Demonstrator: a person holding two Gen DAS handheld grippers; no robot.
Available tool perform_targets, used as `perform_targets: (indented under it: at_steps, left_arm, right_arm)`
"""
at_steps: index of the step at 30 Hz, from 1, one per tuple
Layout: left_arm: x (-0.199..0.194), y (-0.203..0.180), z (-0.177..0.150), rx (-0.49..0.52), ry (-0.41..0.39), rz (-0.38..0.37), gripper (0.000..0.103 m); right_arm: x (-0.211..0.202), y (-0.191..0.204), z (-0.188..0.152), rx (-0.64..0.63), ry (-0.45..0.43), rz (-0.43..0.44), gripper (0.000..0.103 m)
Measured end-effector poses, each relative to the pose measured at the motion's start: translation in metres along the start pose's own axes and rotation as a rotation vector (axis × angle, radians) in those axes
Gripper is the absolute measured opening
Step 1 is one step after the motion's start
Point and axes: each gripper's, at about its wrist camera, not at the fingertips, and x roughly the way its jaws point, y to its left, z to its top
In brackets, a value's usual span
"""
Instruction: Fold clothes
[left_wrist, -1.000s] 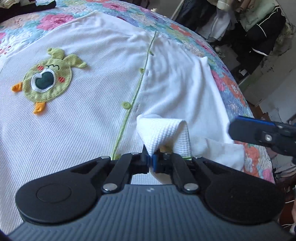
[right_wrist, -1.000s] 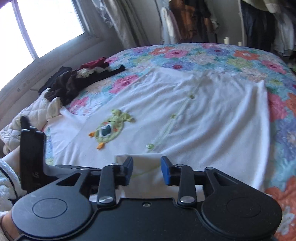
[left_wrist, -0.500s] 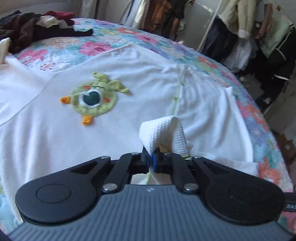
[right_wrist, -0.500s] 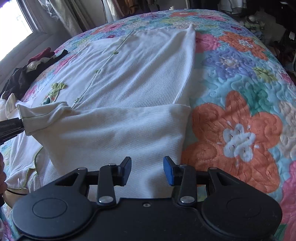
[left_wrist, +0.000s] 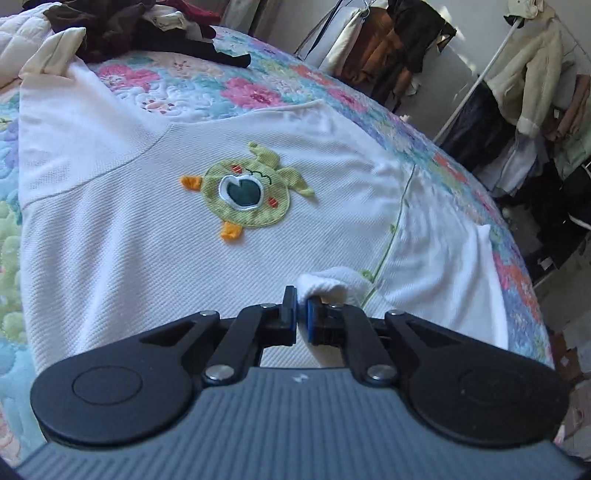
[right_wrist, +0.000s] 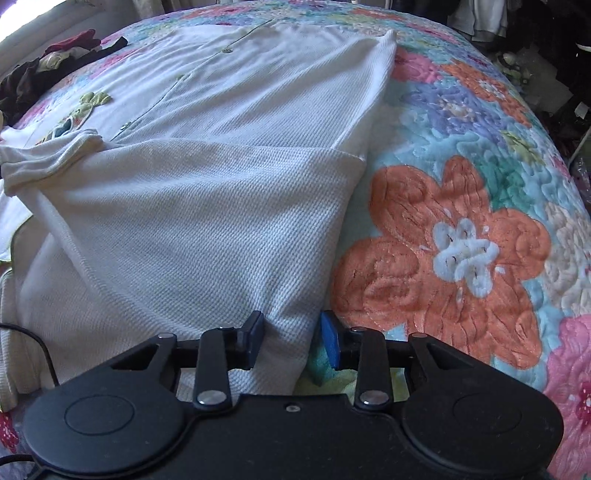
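Note:
A white waffle-knit garment (left_wrist: 147, 229) with a green monster patch (left_wrist: 245, 194) and a green-trimmed button placket lies spread on the flowered quilt. My left gripper (left_wrist: 301, 314) is shut on a bunched end of its folded-over white sleeve (left_wrist: 332, 286), held low over the garment's front. In the right wrist view the same sleeve (right_wrist: 184, 206) lies folded across the body. My right gripper (right_wrist: 291, 339) is open, its jaws either side of the sleeve's near edge.
The flowered quilt (right_wrist: 454, 240) covers the bed. A pile of dark clothes (left_wrist: 140, 26) lies at the far corner. Hanging clothes and a rack (left_wrist: 524, 81) stand beyond the bed's right side. A black cable (right_wrist: 33, 336) runs at the left.
My left gripper has carried the sleeve end lower, towards the garment, and its view has swung left. My right gripper left the sleeve end and moved to the sleeve's near edge, still open.

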Motion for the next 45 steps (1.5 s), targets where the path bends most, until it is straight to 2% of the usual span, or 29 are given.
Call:
perform_targets:
  at_steps: [4, 6, 8, 10, 12, 16, 19, 25, 29, 31, 33, 38, 42, 45]
  left_arm:
    - [0.019, 0.014, -0.003, -0.015, 0.142, 0.058, 0.005]
    - [0.02, 0.014, -0.003, 0.017, 0.184, 0.07, 0.005]
    - [0.011, 0.01, 0.0, 0.044, 0.171, 0.07, 0.006]
    - [0.0, 0.006, 0.006, 0.056, 0.143, 0.068, 0.017]
    - [-0.009, 0.003, 0.012, 0.073, 0.113, 0.053, 0.022]
    - [-0.019, -0.003, 0.019, 0.123, 0.1, 0.026, 0.023]
    - [-0.024, 0.005, 0.023, 0.115, 0.062, 0.088, 0.03]
    - [-0.019, 0.025, 0.028, 0.141, 0.072, 0.112, 0.03]
    - [-0.014, 0.033, 0.025, 0.175, 0.087, -0.03, 0.031]
    - [-0.012, 0.03, 0.02, 0.228, 0.07, -0.089, 0.038]
    - [-0.011, 0.026, 0.017, 0.295, 0.07, -0.089, 0.046]
    - [-0.005, 0.02, 0.011, 0.381, 0.107, -0.137, 0.049]
    - [0.0, -0.008, -0.006, 0.586, 0.094, -0.105, 0.057]
    - [0.008, -0.014, -0.011, 0.591, 0.132, -0.129, 0.058]
  right_arm:
    - [-0.013, 0.014, 0.005, -0.006, 0.007, -0.089, 0.037]
    - [-0.035, 0.029, 0.011, -0.038, -0.055, -0.102, 0.041]
    - [-0.05, 0.046, 0.02, -0.071, -0.111, -0.047, 0.047]
    - [-0.06, 0.064, 0.03, -0.111, -0.151, 0.026, 0.047]
    - [-0.059, 0.087, 0.043, -0.15, -0.169, 0.122, 0.047]
    - [-0.033, 0.128, 0.06, -0.262, -0.146, 0.214, 0.047]
    - [-0.014, 0.15, 0.063, -0.301, -0.119, 0.242, 0.045]
    - [0.02, 0.191, 0.071, -0.369, -0.073, 0.296, 0.044]
    - [0.03, 0.206, 0.082, -0.36, -0.094, 0.332, 0.043]
    - [0.031, 0.211, 0.089, -0.364, -0.119, 0.345, 0.041]
    - [0.03, 0.211, 0.096, -0.36, -0.14, 0.356, 0.034]
    - [0.032, 0.199, 0.113, -0.281, -0.14, 0.422, 0.034]
    - [0.036, 0.19, 0.119, -0.232, -0.113, 0.455, 0.029]
    - [0.035, 0.183, 0.123, -0.188, -0.11, 0.491, 0.029]
